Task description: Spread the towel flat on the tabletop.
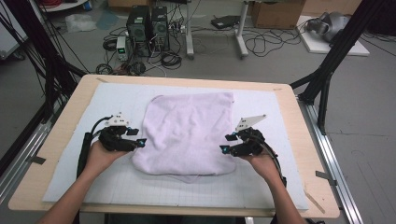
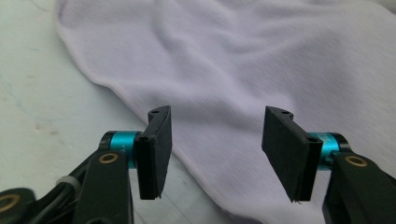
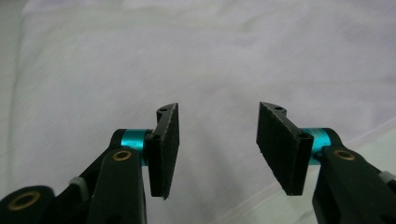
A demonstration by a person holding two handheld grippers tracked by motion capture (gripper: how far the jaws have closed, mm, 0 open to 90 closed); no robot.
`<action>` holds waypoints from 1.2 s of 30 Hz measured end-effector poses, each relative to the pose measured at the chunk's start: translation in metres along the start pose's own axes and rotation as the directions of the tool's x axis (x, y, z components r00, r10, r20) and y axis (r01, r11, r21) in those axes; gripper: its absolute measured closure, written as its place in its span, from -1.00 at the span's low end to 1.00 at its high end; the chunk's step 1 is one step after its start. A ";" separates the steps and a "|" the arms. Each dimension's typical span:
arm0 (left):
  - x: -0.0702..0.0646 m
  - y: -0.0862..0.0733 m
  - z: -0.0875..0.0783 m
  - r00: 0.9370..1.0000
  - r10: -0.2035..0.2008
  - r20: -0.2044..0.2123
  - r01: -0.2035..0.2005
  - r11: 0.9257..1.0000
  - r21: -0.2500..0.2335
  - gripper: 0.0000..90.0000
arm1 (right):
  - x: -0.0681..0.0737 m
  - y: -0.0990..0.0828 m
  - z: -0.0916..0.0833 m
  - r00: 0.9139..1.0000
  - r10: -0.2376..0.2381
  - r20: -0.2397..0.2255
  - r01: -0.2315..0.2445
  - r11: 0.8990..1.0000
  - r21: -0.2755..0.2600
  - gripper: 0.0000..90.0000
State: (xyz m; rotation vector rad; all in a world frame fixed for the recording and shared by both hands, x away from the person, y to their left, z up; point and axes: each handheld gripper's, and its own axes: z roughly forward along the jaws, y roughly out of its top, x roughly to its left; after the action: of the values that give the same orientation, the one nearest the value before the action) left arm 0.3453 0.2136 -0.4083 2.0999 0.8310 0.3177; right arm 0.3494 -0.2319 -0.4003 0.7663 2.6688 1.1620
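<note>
A pale lilac towel (image 1: 187, 130) lies folded over on the white mat, a lower layer peeking out at its near edge. My left gripper (image 1: 139, 136) hovers at the towel's left edge, jaws open, nothing between them. In the left gripper view the towel (image 2: 243, 60) spreads ahead of the open left gripper (image 2: 215, 149), its hemmed edge running under the jaws. My right gripper (image 1: 226, 143) is at the towel's right edge, also open and empty. The right gripper view has the towel (image 3: 187, 60) under the open right gripper (image 3: 217, 144).
The white gridded mat (image 1: 74, 177) covers a wooden table (image 1: 60, 126). Black frame legs (image 1: 327, 70) stand at both far sides. Computer towers (image 1: 147, 28), cables and boxes sit on the floor beyond the table.
</note>
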 end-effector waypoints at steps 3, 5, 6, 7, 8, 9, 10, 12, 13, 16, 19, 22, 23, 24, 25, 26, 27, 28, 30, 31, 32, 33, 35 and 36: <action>-0.011 -0.009 -0.001 0.999 0.034 0.025 -0.034 0.999 0.017 -0.06 | 0.012 -0.012 0.001 1.000 -0.024 -0.015 0.024 1.000 -0.017 0.05; -0.016 -0.016 0.003 0.998 0.050 0.042 -0.052 0.998 0.047 -0.05 | 0.015 -0.017 0.003 0.999 -0.025 -0.025 0.025 1.000 -0.006 0.05; -0.018 -0.018 0.005 0.997 0.057 0.045 -0.059 0.997 0.054 -0.01 | 0.017 -0.022 0.006 0.999 -0.024 -0.030 0.024 1.000 0.002 0.05; -0.020 -0.020 0.008 0.996 0.067 0.061 -0.072 0.995 0.071 0.06 | 0.018 -0.025 0.008 0.999 -0.025 -0.031 0.026 1.000 0.015 0.07; -0.021 -0.023 0.014 0.994 0.078 0.077 -0.086 0.992 0.097 0.34 | 0.022 -0.034 0.017 0.999 -0.036 -0.027 0.037 0.998 0.051 0.25; -0.023 -0.024 0.018 0.992 0.094 0.084 -0.104 0.987 0.123 0.46 | 0.023 -0.037 0.021 0.998 -0.046 -0.033 0.048 0.997 0.052 0.34; -0.026 -0.025 0.019 0.991 0.111 0.070 -0.118 0.988 0.102 0.46 | 0.023 -0.037 0.021 0.998 -0.046 -0.033 0.048 0.997 0.052 0.34; -0.025 -0.023 0.020 0.989 0.116 0.090 -0.126 0.986 0.113 0.86 | 0.023 -0.037 0.022 0.997 -0.061 -0.046 0.062 0.998 0.028 0.87; -0.026 -0.022 0.020 0.990 0.118 0.083 -0.127 0.985 0.114 0.87 | 0.021 -0.035 0.022 0.997 -0.069 -0.047 0.070 0.997 0.036 0.93; -0.021 -0.014 0.015 0.993 0.110 0.049 -0.114 0.990 0.083 0.88 | 0.017 -0.024 0.011 0.996 -0.081 -0.028 0.081 0.997 0.017 0.96; -0.011 0.000 0.010 0.997 0.071 0.003 -0.071 0.997 0.024 0.88 | 0.006 -0.008 -0.004 0.997 -0.070 0.018 0.071 0.997 -0.040 0.96; 0.002 0.018 0.009 0.999 0.011 -0.047 -0.013 0.999 -0.039 0.88 | -0.006 0.002 -0.009 0.997 -0.060 0.051 0.063 0.997 -0.045 0.97; 0.007 0.023 0.012 0.998 -0.008 -0.066 0.005 0.999 -0.050 0.88 | -0.023 0.008 -0.008 0.997 -0.030 0.078 0.033 0.999 -0.042 0.97; 0.012 0.027 0.016 0.997 -0.028 -0.074 0.024 0.998 -0.053 0.88 | -0.023 0.008 -0.008 0.997 -0.030 0.078 0.033 0.999 -0.042 0.97; 0.018 0.030 0.021 0.995 -0.038 -0.089 0.034 0.998 -0.045 0.87 | -0.031 0.010 -0.005 0.996 -0.002 0.084 0.006 0.999 -0.044 0.97; 0.022 0.030 0.026 0.993 -0.046 -0.105 0.042 0.998 -0.039 0.87 | -0.044 0.011 0.002 0.993 0.031 0.110 -0.027 0.999 -0.035 0.97; 0.034 0.028 0.041 0.987 -0.077 -0.139 0.077 0.997 -0.001 0.88 | -0.052 0.009 0.010 0.992 0.050 0.114 -0.048 0.999 -0.022 0.97; 0.039 0.026 0.047 0.985 -0.089 -0.150 0.092 0.996 0.011 0.87 | -0.058 0.006 0.017 0.991 0.070 0.117 -0.070 0.998 -0.003 0.97; 0.041 0.024 0.051 0.984 -0.095 -0.154 0.099 0.995 0.022 0.87 | -0.062 0.003 0.024 0.989 0.089 0.115 -0.092 0.996 0.016 0.97; 0.043 0.021 0.056 0.986 -0.082 -0.147 0.089 0.995 0.047 0.83 | -0.065 0.000 0.033 0.987 0.106 0.117 -0.113 0.992 0.048 0.96; 0.043 0.021 0.056 0.986 -0.082 -0.147 0.089 0.995 0.047 0.77 | -0.065 0.000 0.034 0.988 0.093 0.125 -0.100 0.993 0.055 0.94; 0.042 0.022 0.055 0.987 -0.081 -0.141 0.088 0.995 0.046 0.67 | -0.063 0.001 0.032 0.987 0.095 0.131 -0.101 0.994 0.041 0.89; 0.039 0.023 0.047 0.989 -0.073 -0.128 0.078 0.996 0.034 0.55 | -0.058 0.005 0.023 0.987 0.076 0.138 -0.079 0.997 0.012 0.77; 0.038 0.024 0.041 0.990 -0.072 -0.122 0.075 0.997 0.020 0.48 | -0.054 0.007 0.016 0.988 0.071 0.135 -0.070 0.997 -0.012 0.72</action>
State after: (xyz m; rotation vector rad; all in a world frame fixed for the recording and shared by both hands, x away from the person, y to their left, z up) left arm 0.4046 0.2032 -0.4167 2.0833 0.9862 0.3999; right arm 0.4034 -0.2446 -0.4110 0.9107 2.5446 1.0931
